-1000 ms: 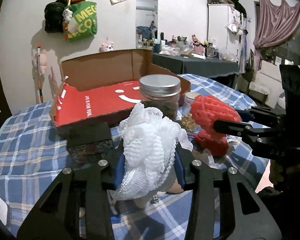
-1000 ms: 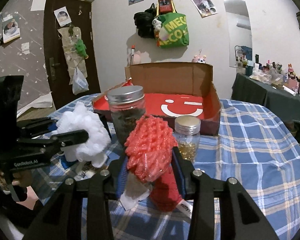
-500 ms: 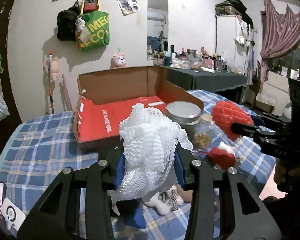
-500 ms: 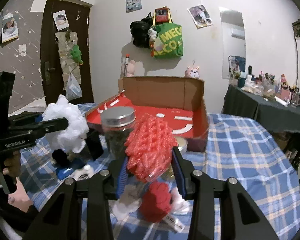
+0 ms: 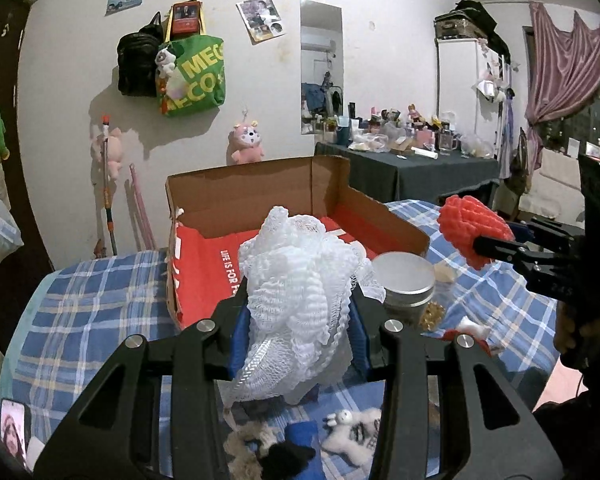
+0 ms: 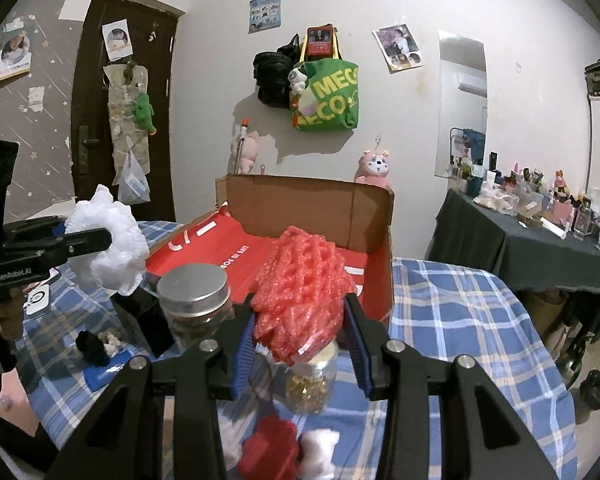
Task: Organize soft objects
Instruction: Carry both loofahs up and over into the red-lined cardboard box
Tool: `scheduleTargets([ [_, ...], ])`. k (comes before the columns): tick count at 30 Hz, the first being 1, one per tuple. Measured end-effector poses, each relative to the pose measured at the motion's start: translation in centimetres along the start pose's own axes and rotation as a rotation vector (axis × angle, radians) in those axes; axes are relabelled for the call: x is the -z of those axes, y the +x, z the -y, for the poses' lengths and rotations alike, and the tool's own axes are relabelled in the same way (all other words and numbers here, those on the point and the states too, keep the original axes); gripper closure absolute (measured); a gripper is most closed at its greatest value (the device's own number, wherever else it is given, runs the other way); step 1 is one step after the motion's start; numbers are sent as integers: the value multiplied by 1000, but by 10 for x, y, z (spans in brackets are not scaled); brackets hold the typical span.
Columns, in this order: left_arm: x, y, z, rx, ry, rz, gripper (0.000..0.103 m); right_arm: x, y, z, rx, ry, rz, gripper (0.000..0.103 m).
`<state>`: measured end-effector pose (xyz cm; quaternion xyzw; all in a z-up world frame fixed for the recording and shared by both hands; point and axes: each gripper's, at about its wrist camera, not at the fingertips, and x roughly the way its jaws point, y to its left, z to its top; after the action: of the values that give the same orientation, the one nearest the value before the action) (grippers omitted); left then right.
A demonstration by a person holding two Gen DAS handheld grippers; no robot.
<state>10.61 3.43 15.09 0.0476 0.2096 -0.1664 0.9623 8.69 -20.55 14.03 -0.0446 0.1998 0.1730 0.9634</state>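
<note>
- Above the checked table [image 6: 460, 320], the left gripper [image 5: 296, 320] clamps a white mesh pouf [image 5: 296, 292]; the right gripper [image 6: 300, 332] clamps a red mesh pouf [image 6: 300, 284].
- Between the grippers and the open cardboard box [image 6: 312, 216] stand a steel-lidded jar [image 6: 194, 300] and a smaller jar [image 6: 310, 380].
- Small plush toys [image 5: 356, 432] lie at the table's near edge.

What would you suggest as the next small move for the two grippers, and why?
Probably carry both forward over the open cardboard box: the left gripper holds the white mesh pouf, the right gripper the red one, both short of it.
</note>
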Motion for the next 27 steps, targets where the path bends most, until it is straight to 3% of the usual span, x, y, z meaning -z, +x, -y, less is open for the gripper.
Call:
scheduleTargets([
  [10, -26, 31, -8, 46, 36, -49, 64, -28, 33, 5, -36, -68, -40, 59],
  [17, -46, 65, -13, 59, 72, -125, 64, -50, 71, 9, -95, -109, -120, 59],
  [27, -86, 161, -22, 59, 137, -301, 64, -87, 186, 20, -124, -123, -376, 59],
])
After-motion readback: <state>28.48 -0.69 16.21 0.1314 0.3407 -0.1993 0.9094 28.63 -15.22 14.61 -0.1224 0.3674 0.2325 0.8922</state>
